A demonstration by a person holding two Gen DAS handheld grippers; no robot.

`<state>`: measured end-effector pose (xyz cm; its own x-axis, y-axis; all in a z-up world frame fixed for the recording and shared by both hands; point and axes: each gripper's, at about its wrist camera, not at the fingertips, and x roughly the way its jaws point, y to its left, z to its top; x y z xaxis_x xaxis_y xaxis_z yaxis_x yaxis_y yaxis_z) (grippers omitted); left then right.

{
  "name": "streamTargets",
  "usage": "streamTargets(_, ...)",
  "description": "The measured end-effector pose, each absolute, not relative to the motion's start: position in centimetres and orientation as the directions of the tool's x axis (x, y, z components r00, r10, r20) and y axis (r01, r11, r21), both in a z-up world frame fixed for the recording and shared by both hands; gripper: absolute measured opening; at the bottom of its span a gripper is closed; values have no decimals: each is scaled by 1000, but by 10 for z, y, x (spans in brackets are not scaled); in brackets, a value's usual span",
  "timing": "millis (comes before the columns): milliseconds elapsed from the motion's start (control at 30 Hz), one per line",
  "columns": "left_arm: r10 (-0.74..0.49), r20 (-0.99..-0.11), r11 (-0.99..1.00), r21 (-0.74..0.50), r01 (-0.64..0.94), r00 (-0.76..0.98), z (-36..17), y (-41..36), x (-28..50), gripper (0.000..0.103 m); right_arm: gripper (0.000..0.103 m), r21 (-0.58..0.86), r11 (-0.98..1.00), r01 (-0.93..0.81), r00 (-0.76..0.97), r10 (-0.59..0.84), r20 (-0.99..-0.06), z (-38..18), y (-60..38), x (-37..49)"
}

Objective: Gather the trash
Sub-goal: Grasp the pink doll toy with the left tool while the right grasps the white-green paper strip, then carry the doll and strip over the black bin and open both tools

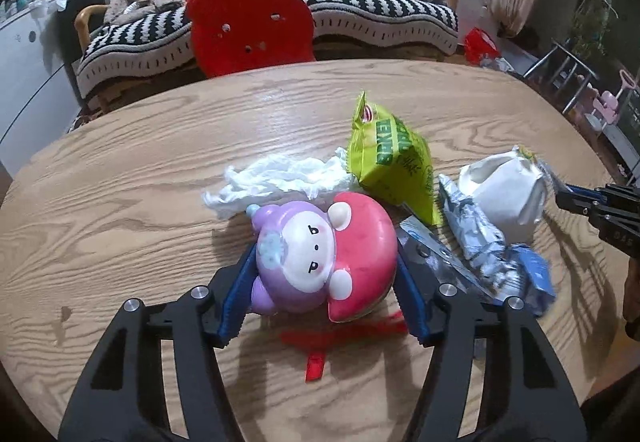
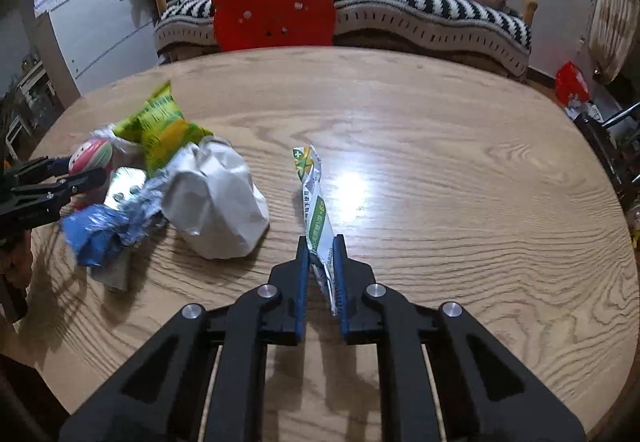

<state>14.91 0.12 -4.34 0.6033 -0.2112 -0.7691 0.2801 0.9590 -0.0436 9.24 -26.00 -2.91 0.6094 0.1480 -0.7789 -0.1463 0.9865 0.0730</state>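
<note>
My left gripper is shut on a round pink and purple cartoon toy container, held just above the wooden table. Behind it lie a crumpled white tissue, a yellow-green snack bag, a white paper bag and a silver and blue wrapper. My right gripper is shut on a thin white and green wrapper, which stands upright above the table. The trash pile shows at the left in the right wrist view, with the white paper bag nearest.
A red bear-shaped chair back stands at the far table edge, with a black and white striped sofa behind it. A small red strip lies on the table under my left gripper. A white cabinet stands at the far left.
</note>
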Motion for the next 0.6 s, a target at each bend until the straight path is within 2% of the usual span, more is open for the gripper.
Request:
streamTargets(300, -194, -731, 956, 10, 295, 655, -6, -11, 111, 62, 13, 86, 989, -117, 648, 142, -748, 1, -276, 52)
streamTargets(600, -343, -666, 896, -22, 443, 662, 29, -93, 60, 62, 13, 86, 996, -6, 696, 66, -715, 27, -345, -21)
